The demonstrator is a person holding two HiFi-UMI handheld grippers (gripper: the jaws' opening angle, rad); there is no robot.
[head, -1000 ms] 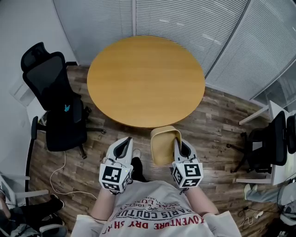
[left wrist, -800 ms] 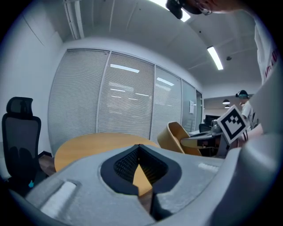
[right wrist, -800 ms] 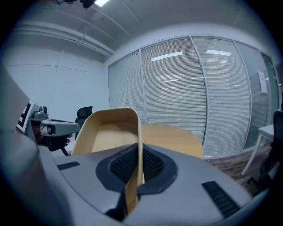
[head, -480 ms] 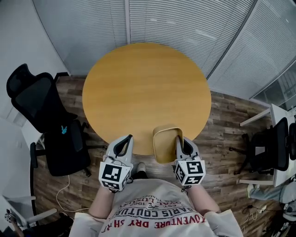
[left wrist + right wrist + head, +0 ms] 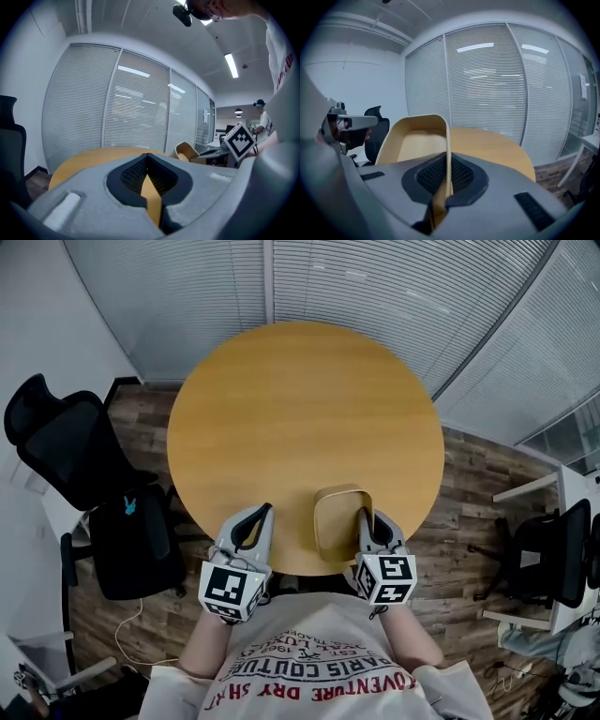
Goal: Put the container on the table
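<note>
A tan rounded-rectangular container [image 5: 337,519] hangs over the near edge of the round wooden table [image 5: 300,418], held by its right wall. My right gripper [image 5: 367,519] is shut on that wall; in the right gripper view the container [image 5: 417,140] has its thin wall pinched between the jaws of the right gripper [image 5: 446,185]. My left gripper [image 5: 254,523] is shut and holds nothing, just left of the container at the table's near edge. In the left gripper view the left gripper [image 5: 147,180] has its jaws closed, with the container [image 5: 186,151] off to the right.
A black office chair [image 5: 84,474] stands left of the table on the wood floor [image 5: 469,493]. Another dark chair [image 5: 548,554] and a white desk edge are at the right. Slatted blinds [image 5: 375,287] curve behind the table.
The person has stepped toward the table. Both grippers and the held container now sit over the table's near edge instead of over the floor.
</note>
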